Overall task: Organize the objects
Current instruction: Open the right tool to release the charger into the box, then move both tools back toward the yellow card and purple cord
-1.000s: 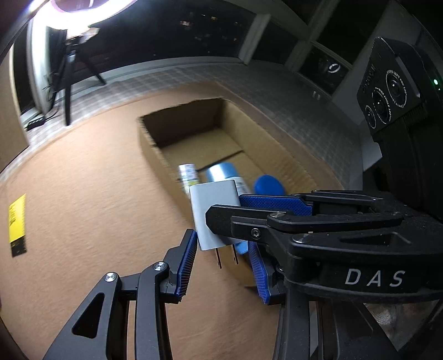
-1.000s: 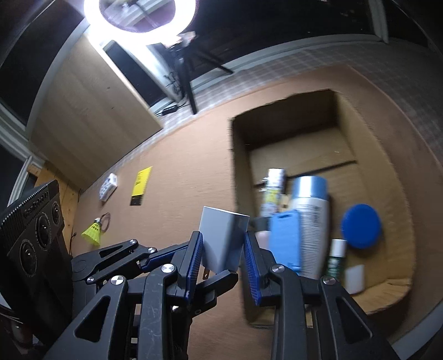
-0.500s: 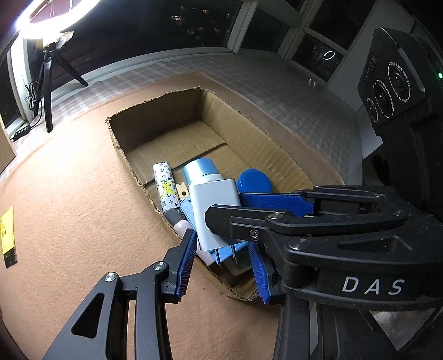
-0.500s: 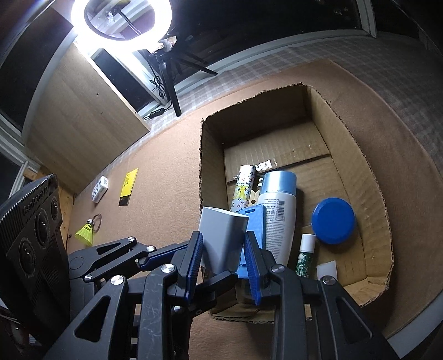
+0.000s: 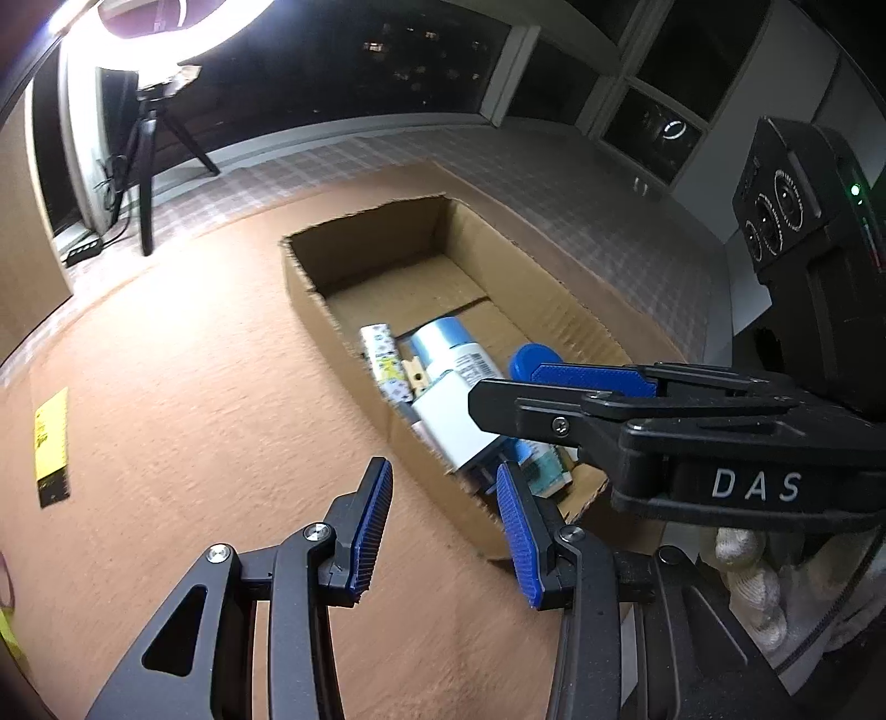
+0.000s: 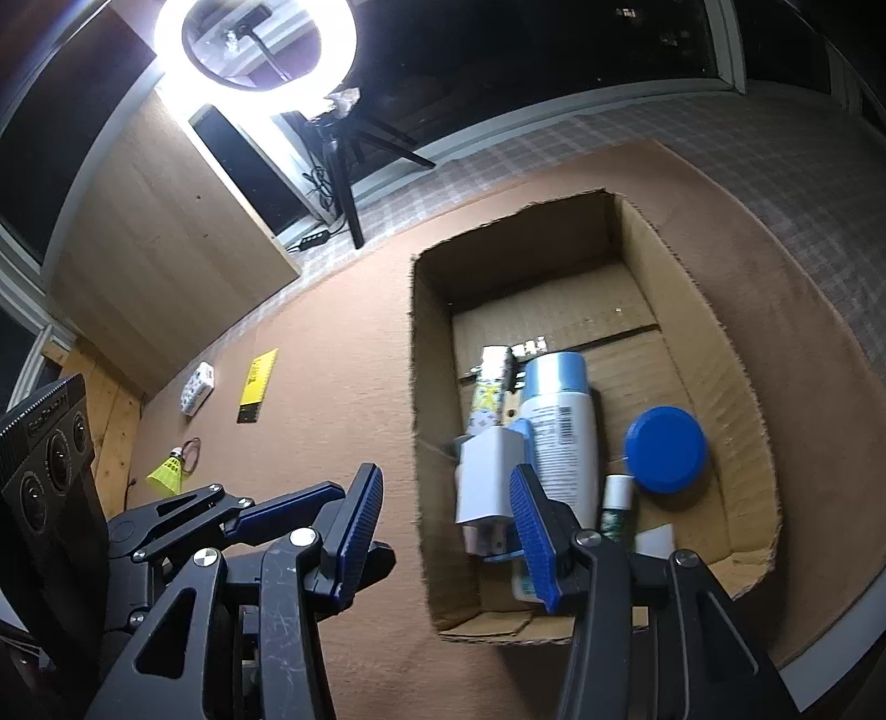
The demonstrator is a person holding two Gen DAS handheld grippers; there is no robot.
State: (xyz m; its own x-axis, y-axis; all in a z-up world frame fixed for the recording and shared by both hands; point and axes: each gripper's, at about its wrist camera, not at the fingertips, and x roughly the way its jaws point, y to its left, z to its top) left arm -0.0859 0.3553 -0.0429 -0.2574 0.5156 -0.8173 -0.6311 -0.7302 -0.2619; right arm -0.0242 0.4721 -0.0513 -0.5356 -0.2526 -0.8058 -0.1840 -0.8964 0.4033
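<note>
Brown carpet under a ring light (image 6: pixel 255 47) carries the cardboard box (image 6: pixel 692 310), where the white charger (image 6: pixel 487 479) lies on the bottles near the box's near-left corner. Right gripper (image 6: pixel 448 531) hangs spread and empty above it, apparently just releasing; left gripper (image 5: pixel 443 531) also gapes empty beside the near edge.

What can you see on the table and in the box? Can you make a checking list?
Surface: brown mat.
Job's things: white charger lies in the cardboard box beside the white-and-blue bottle and blue lid.
Clutter: yellow shuttlecock, yellow card, white block.
Grippers: right gripper open; left gripper open, empty.
Cables: by the tripod.
Surroundings: ring light, dark windows.
</note>
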